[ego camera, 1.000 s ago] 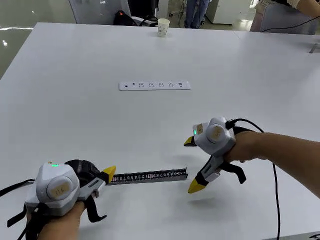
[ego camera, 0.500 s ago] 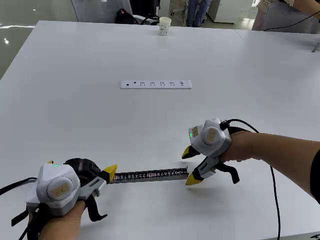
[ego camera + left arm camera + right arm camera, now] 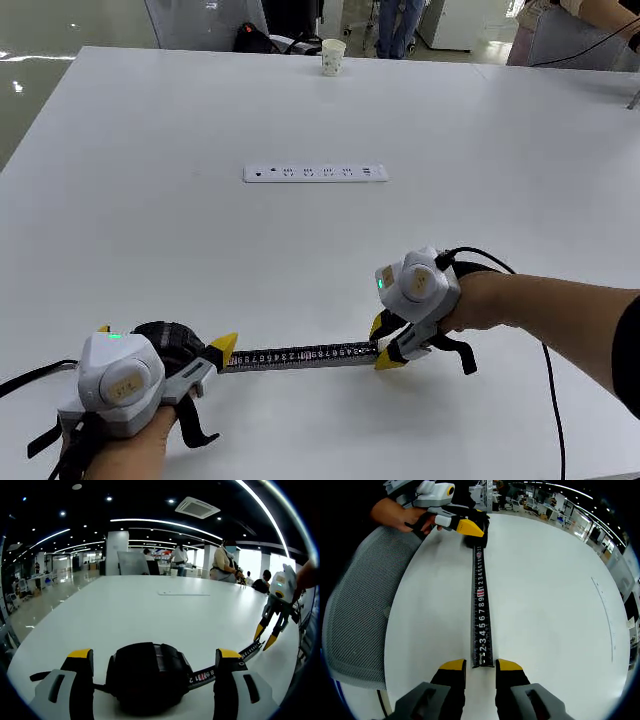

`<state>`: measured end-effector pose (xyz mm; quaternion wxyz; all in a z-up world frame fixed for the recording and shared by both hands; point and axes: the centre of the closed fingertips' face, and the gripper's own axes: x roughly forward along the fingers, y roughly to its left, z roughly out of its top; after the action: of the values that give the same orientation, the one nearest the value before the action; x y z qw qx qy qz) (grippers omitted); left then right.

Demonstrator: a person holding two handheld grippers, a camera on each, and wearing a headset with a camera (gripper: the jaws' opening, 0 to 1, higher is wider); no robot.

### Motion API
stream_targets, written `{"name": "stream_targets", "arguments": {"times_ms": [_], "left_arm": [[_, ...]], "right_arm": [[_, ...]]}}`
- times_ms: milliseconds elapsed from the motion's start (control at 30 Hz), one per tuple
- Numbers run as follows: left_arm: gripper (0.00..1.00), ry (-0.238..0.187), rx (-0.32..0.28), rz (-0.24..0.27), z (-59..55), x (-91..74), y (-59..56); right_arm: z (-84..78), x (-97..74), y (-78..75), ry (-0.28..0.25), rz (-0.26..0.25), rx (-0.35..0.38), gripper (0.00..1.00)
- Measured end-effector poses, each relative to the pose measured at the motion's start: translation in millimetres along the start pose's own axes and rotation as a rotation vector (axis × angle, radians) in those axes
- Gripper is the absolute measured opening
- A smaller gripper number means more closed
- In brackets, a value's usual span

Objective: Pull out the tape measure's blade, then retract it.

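Where the right gripper (image 3: 481,666) comes down to the desk (image 3: 300,110), its yellow-tipped jaws stand close together on either side of the free end of the blade (image 3: 481,595), nearly at its edges. Whether they actually press it I cannot tell. From there the blade lies flat on the white desk, numbers up, and runs straight across to the black tape measure (image 3: 147,677), which sits at the near left in the head view.

The left gripper (image 3: 153,654) has its jaws spread wide around that case, one on each side. The blade leaves the case just beside the jaw on the right of the left gripper view. A thin strip of desk shows between the case and the other jaw, so the case looks bracketed rather than squeezed.

A hand holds each gripper, and a black cable (image 3: 546,380) trails from the right one along the forearm. Farther up the desk, well apart from both grippers, a white power strip (image 3: 315,173) lies flat, and a paper cup (image 3: 333,55) stands upright near the far edge. In the right gripper view a grey mesh chair back (image 3: 355,610) stands beside the desk's near edge. Several people (image 3: 225,562) are beyond the desk's far side in the left gripper view.
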<state>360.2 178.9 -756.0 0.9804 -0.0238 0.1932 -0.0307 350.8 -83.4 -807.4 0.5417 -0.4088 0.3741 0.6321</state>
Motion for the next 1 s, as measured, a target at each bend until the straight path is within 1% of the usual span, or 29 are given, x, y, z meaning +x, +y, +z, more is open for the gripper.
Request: {"name": "stream_targets", "arguments": {"times_ms": [133, 200, 300, 333, 467, 500, 533, 633, 767, 933, 1000], "left_arm": [[0.98, 0.004, 0.0, 0.001, -0.9, 0.1, 0.3], [0.98, 0.005, -0.003, 0.004, -0.8, 0.4, 0.8], [0.96, 0.008, -0.007, 0.017, -1.7, 0.1, 4.4], [0.95, 0.013, -0.016, 0.023, -2.9, 0.1, 6.7], [0.92, 0.017, -0.013, 0.028, -4.9, -0.4, 7.9], [0.91, 0.019, -0.016, 0.028, -6.2, -0.1, 7.8], [0.9, 0.02, -0.015, 0.029, -6.4, 0.0, 8.0], [0.88, 0.022, -0.023, 0.032, -7.0, -0.6, 7.3], [0.82, 0.047, -0.035, 0.035, -14.5, -0.5, 7.0], [0.74, 0.053, -0.044, 0.032, -14.4, 0.0, 5.1], [0.74, 0.057, -0.05, 0.033, -14.4, -0.1, 4.3]], "right_arm": [[2.1, 0.7, -0.4, 0.0, -0.002, -0.008, 0.16], [2.0, 0.7, -3.1, 0.008, -0.015, -0.013, 0.13], [1.8, 0.9, -2.7, 0.021, -0.014, -0.025, 0.12], [1.4, 1.6, -2.8, 0.028, -0.016, -0.031, 0.12], [1.3, 1.8, -2.6, 0.042, -0.018, -0.025, 0.11], [1.1, 1.5, -2.8, 0.038, -0.018, 0.007, 0.11], [1.2, 1.5, -3.0, 0.037, -0.014, 0.016, 0.11], [1.0, 2.2, -3.4, 0.041, -0.019, 0.022, 0.11], [1.1, 2.4, -3.5, 0.044, -0.031, 0.062, 0.11], [1.0, 2.5, -3.6, 0.055, -0.032, 0.068, 0.1], [0.8, 2.4, -4.2, 0.054, -0.032, 0.085, 0.1]]}}
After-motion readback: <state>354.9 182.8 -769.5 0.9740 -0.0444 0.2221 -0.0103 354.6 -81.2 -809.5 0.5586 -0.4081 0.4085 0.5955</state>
